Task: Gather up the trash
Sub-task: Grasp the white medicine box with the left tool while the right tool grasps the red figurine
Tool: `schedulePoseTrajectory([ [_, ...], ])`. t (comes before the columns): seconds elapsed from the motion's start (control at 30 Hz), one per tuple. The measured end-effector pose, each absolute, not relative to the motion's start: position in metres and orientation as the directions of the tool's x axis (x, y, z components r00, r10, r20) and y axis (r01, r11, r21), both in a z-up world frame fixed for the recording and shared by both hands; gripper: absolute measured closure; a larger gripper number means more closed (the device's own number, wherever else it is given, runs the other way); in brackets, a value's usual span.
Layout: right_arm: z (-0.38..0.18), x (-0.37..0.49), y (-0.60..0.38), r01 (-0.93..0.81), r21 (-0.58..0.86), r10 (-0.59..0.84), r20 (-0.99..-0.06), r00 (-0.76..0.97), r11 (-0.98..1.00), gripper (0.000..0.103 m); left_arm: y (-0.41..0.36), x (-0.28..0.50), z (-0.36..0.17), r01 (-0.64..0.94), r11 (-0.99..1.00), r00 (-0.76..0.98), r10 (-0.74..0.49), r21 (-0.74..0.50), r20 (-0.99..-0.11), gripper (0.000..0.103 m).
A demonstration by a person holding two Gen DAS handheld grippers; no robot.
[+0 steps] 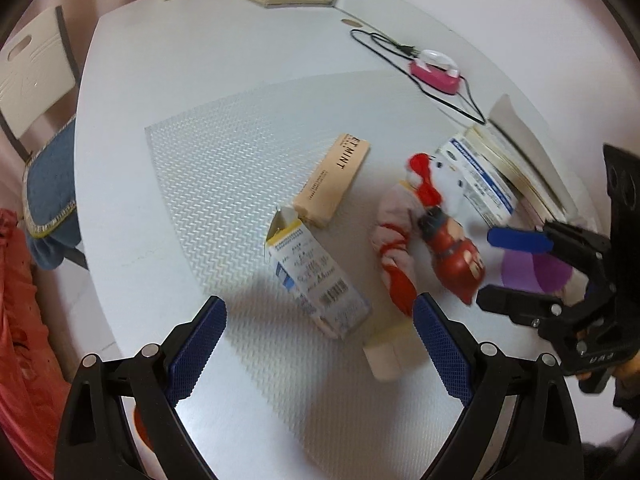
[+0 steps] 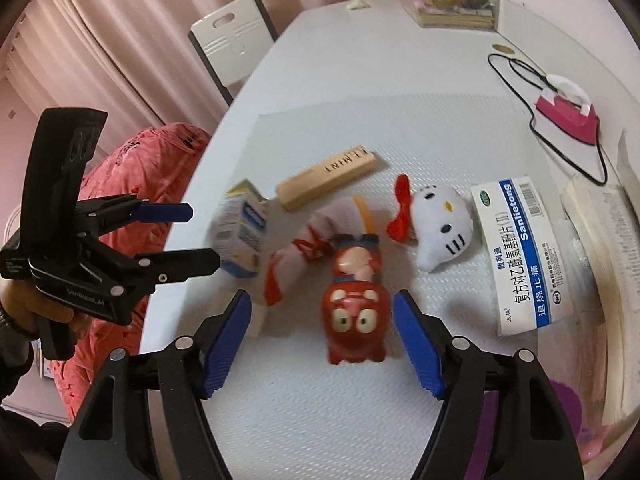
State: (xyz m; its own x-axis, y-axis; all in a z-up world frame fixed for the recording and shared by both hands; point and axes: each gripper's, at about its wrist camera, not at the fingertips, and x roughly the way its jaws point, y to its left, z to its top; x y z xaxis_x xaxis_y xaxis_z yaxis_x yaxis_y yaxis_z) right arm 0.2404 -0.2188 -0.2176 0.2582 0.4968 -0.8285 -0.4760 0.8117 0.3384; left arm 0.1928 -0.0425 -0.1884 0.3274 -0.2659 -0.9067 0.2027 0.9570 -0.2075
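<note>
On a ribbed mat [image 1: 224,168] lie an opened blue-and-white carton [image 1: 316,280] [image 2: 242,232], a beige "MINT" box [image 1: 332,180] [image 2: 328,176] and a white "Sanlietong" medicine box [image 2: 520,256]. Beside them are a red toy figure [image 2: 356,312] [image 1: 452,256], a white cat plush [image 2: 440,224] and a pink-and-red sock [image 2: 308,240] [image 1: 394,248]. The sock lies over a cream box [image 1: 388,352]. My left gripper [image 1: 320,302] [image 2: 204,236] hangs open above the carton. My right gripper [image 2: 322,296] [image 1: 485,268] stands open, with the toy between its pads but not gripped.
A pink iron [image 2: 568,116] with a black cord sits at the far right of the white table [image 1: 160,60]. A clear box [image 2: 452,0] stands at the far end and stacked papers [image 2: 600,280] along the right. A chair [image 1: 32,76] and red fabric [image 2: 132,184] are off the left edge.
</note>
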Motion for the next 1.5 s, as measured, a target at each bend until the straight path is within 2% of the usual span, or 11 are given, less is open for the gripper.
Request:
schedulePoseTrajectory([
  [0.03, -0.220, 0.242, -0.219, -0.476, 0.341, 0.497, -0.830, 0.253, 0.811, 0.037, -0.043, 0.195, -0.191, 0.187, 0.960, 0.330, -0.262, -0.209, -0.907, 0.014],
  [0.07, -0.223, 0.243, -0.219, -0.478, 0.340, 0.496, -0.832, 0.249, 0.810, 0.038, -0.044, 0.198, -0.193, 0.177, 0.961, 0.329, -0.262, -0.214, -0.907, 0.027],
  [0.1, -0.226, 0.244, -0.219, -0.481, 0.337, 0.494, -0.834, 0.246, 0.809, 0.038, -0.045, 0.200, -0.198, 0.162, 0.963, 0.314, -0.258, -0.216, -0.913, 0.031],
  [0.23, -0.236, 0.250, -0.218, -0.476, 0.344, 0.491, -0.841, 0.226, 0.809, 0.038, -0.048, 0.204, -0.209, 0.137, 0.967, 0.295, -0.246, -0.214, -0.923, 0.032],
  [0.3, -0.242, 0.252, -0.216, -0.479, 0.341, 0.485, -0.848, 0.215, 0.809, 0.040, -0.051, 0.205, -0.212, 0.144, 0.968, 0.288, -0.242, -0.208, -0.927, 0.038],
  [0.33, -0.244, 0.252, -0.215, -0.480, 0.339, 0.481, -0.852, 0.209, 0.809, 0.042, -0.052, 0.205, -0.214, 0.145, 0.969, 0.285, -0.236, -0.202, -0.929, 0.041],
  [0.4, -0.251, 0.254, -0.214, -0.487, 0.332, 0.470, -0.861, 0.193, 0.808, 0.054, -0.053, 0.205, -0.214, 0.143, 0.969, 0.291, -0.234, -0.200, -0.928, 0.043],
  [0.5, -0.252, 0.255, -0.213, -0.498, 0.312, 0.458, -0.866, 0.201, 0.809, 0.061, -0.056, 0.205, -0.214, 0.161, 0.966, 0.291, -0.244, -0.204, -0.925, 0.051],
  [0.8, -0.246, 0.251, -0.224, -0.504, 0.337, 0.483, -0.855, 0.190, 0.795, 0.063, -0.056, 0.194, -0.207, 0.177, 0.956, 0.293, -0.278, -0.234, -0.915, 0.072],
  [1.1, -0.224, 0.230, -0.245, -0.503, 0.379, 0.529, -0.826, 0.196, 0.777, 0.063, -0.050, 0.175, -0.185, 0.201, 0.948, 0.327, -0.303, -0.247, -0.895, 0.074],
  [1.5, -0.172, 0.187, -0.235, -0.597, 0.368, 0.578, -0.790, 0.204, 0.713, 0.063, -0.035, 0.110, -0.126, 0.268, 0.951, 0.384, -0.252, -0.154, -0.888, 0.074],
])
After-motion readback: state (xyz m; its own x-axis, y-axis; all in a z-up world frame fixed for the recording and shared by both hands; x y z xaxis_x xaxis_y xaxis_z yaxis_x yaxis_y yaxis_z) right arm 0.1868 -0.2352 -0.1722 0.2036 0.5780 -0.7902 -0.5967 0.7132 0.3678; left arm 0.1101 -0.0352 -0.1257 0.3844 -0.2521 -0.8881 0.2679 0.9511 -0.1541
